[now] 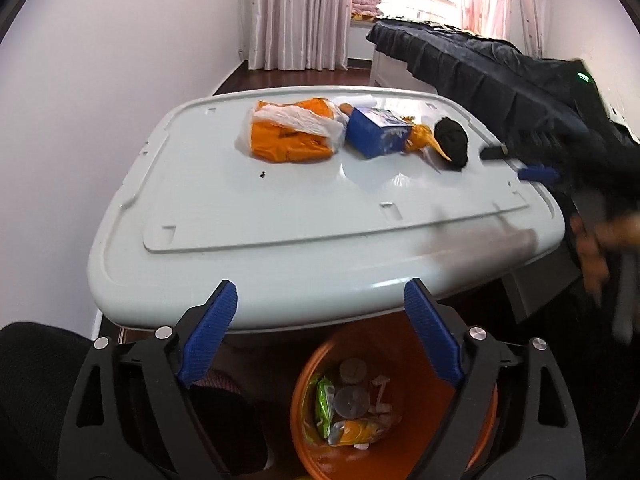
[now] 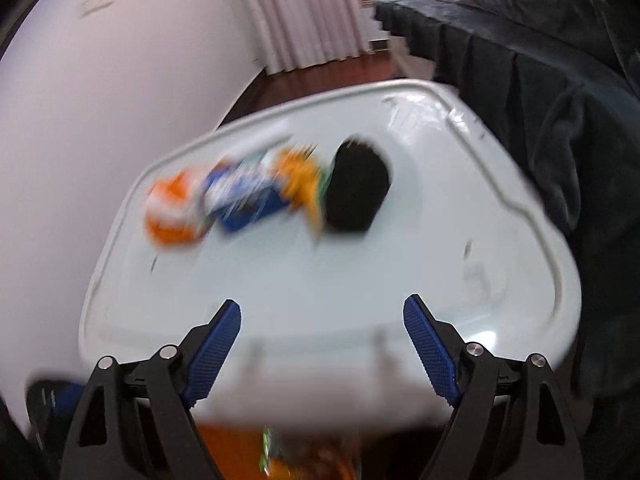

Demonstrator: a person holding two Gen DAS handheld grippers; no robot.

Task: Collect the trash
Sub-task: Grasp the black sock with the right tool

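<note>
Jaws wide, empty; right-wrist view blurs trash.

— What do my grippers look like from your side?

— My left gripper has black angular linkage arms with triangular cut-outs, round silver pins and ribbed blue pads.

— And the right gripper?

— The same: black arms, silver pins, blue pads.

The left hand-held gripper hangs with its blue pads spread wide and nothing between them, above an orange bin holding wrappers at six o'clock. On the pale bench, toward twelve o'clock, sit an orange packet in a clear bag, a blue box and a black bundle in a row. The right hand-held gripper shows blurred at three o'clock.
</note>
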